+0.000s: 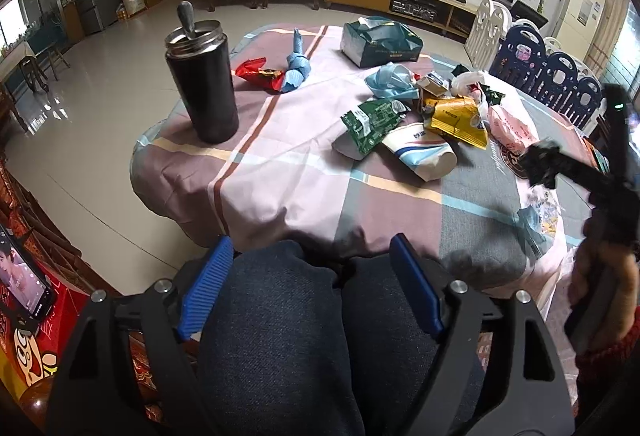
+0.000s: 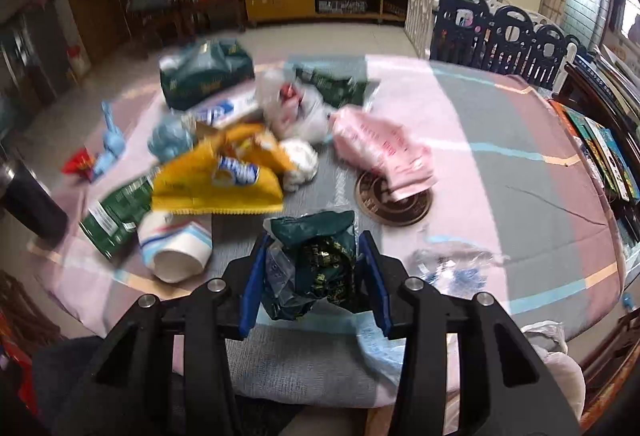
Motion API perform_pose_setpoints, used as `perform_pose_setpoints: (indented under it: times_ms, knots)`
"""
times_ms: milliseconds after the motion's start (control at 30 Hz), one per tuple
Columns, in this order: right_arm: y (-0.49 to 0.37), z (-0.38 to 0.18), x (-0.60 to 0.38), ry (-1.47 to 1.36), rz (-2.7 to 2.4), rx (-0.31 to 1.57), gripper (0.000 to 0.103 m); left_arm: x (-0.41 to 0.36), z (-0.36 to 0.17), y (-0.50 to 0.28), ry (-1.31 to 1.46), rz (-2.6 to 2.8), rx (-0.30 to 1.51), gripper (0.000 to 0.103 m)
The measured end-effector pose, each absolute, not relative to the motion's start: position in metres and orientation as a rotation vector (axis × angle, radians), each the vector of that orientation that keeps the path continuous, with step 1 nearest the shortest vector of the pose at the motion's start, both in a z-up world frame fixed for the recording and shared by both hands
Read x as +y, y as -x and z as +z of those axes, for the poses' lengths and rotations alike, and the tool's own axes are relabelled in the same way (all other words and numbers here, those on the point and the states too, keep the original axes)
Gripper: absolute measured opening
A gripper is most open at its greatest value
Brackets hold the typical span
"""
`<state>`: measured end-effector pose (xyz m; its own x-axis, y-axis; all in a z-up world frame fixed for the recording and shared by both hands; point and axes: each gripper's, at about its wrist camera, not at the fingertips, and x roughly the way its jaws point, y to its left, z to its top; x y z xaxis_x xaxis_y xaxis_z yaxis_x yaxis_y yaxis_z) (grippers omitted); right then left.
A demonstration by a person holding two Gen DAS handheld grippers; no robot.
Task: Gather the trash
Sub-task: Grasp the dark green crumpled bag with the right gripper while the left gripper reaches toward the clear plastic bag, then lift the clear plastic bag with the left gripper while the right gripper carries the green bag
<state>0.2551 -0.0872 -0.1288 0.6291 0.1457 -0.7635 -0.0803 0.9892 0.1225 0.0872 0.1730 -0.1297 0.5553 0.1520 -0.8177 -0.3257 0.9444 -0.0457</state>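
Between the right gripper's (image 2: 312, 268) blue pads sits a crumpled dark green wrapper (image 2: 316, 264), gold lettering unreadable. Left gripper (image 1: 310, 284) gapes, holding nothing, above the person's lap.

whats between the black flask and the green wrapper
Only bare tablecloth lies between flask and green wrapper, seen in the left wrist view.

Soft daylight — right wrist view motion-blurred, fisheye edges bent.
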Motion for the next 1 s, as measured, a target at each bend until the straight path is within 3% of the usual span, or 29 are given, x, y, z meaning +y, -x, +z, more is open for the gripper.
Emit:
perform_pose_setpoints:
  times_ms: [267, 533, 700, 767, 800, 833, 867, 1000]
  knots:
    - [-0.218, -0.089, -0.201, -0.258, -0.019, 0.81, 0.045, 0.092, -0.136, -0.145, 0.16, 0.018, 0.977, 0.084]
    - [-0.161, -0.111, -0.269, -0.25, -0.141, 0.871, 0.047, -0.065, -0.173, -0.221, -0.04, -0.319, 1.038, 0.086]
    - [-0.148, -0.128, -0.293, -0.287, -0.171, 0.926, 0.047, -0.118, -0.209, -0.246, -0.195, -0.355, 1.114, 0.087]
    - [-0.148, -0.13, -0.295, -0.311, -0.164, 0.931, 0.047, -0.128, -0.22, -0.25, -0.219, -0.367, 1.136, 0.076]
    - [-0.148, -0.13, -0.294, -0.312, -0.161, 0.93, 0.047, -0.129, -0.224, -0.251, -0.238, -0.368, 1.142, 0.06]
    - [-0.149, -0.128, -0.291, -0.306, -0.157, 0.927, 0.047, -0.128, -0.227, -0.252, -0.255, -0.362, 1.143, 0.052]
    - [-0.148, -0.127, -0.287, -0.297, -0.152, 0.924, 0.047, -0.128, -0.227, -0.251, -0.264, -0.362, 1.133, 0.051]
    - [-0.149, -0.123, -0.276, -0.275, -0.129, 0.92, 0.047, -0.115, -0.221, -0.247, -0.225, -0.365, 1.121, 0.028]
